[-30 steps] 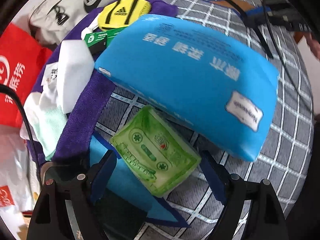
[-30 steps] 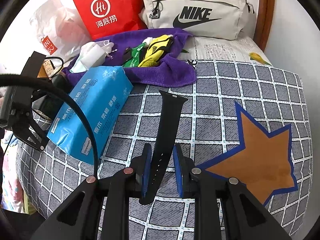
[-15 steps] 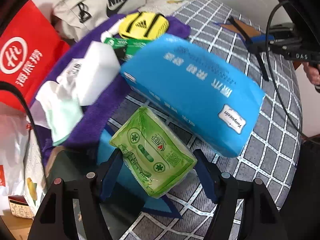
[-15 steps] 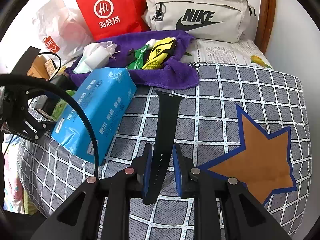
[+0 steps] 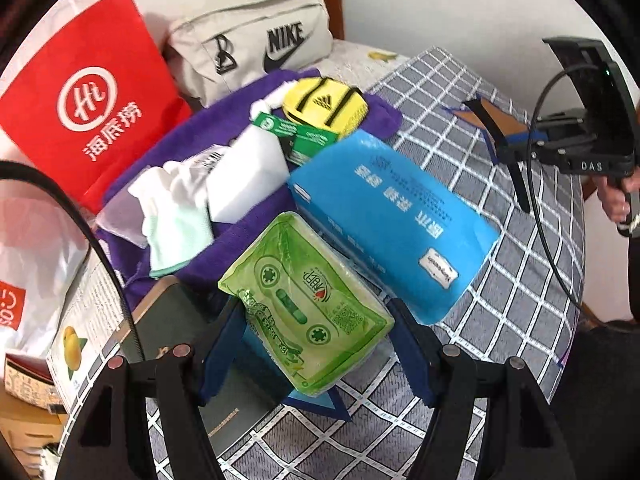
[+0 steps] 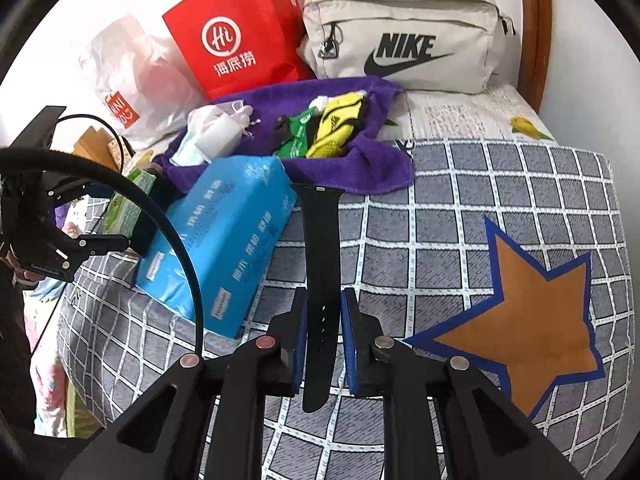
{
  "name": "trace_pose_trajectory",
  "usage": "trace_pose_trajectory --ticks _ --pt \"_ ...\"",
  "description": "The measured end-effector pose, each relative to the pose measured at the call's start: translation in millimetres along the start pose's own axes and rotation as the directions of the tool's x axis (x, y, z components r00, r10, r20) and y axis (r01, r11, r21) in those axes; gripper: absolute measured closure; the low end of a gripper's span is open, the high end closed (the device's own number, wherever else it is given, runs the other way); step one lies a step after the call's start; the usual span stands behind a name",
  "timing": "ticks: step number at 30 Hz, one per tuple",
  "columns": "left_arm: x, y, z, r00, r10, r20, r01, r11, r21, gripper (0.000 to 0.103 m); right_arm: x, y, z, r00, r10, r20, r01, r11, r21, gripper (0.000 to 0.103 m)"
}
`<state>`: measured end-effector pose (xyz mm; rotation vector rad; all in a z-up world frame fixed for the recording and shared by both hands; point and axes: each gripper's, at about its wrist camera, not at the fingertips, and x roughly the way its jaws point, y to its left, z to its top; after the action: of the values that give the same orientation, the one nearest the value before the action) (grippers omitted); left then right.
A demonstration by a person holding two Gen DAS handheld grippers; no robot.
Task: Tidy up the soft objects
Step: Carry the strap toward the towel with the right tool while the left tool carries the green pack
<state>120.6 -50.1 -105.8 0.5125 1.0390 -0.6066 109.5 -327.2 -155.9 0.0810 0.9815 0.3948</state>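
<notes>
My left gripper (image 5: 316, 336) is shut on a green tissue pack (image 5: 308, 304) and holds it above the bed edge, next to a big blue tissue pack (image 5: 392, 216). My right gripper (image 6: 323, 332) is shut on a black watch strap (image 6: 322, 256) that points away over the checked bedcover (image 6: 480, 200). A purple towel (image 6: 360, 168) lies behind, with a yellow pouch (image 5: 324, 100), a green packet (image 5: 296, 132), a white block (image 5: 248, 176) and pale cloths (image 5: 176, 216) on it. The blue pack (image 6: 224, 244) and the left gripper (image 6: 60, 240) also show in the right wrist view.
A red paper bag (image 6: 236, 32), a beige Nike bag (image 6: 404, 40) and a white plastic bag (image 6: 132, 76) stand against the wall behind the towel. A dark book (image 5: 172, 332) lies under my left gripper. An orange star patch (image 6: 520, 320) is on the cover at right.
My left gripper has lifted and drawn back with the green pack, so more of the towel and bags shows. My right gripper has moved slightly forward with the strap.
</notes>
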Motion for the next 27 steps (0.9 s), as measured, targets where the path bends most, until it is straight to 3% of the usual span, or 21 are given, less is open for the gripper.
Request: trace_pose_trajectory --ticks 10,27 --pt "-17 17 1 0.997 -0.001 0.074 0.008 0.996 -0.094 0.033 -8 13 22 0.999 0.008 0.032 -0.007 0.999 -0.037 0.087" --pt "-35 59 15 0.984 0.034 0.176 0.02 0.956 -0.292 0.033 15 39 109 0.995 0.057 0.077 -0.047 0.991 -0.125 0.087"
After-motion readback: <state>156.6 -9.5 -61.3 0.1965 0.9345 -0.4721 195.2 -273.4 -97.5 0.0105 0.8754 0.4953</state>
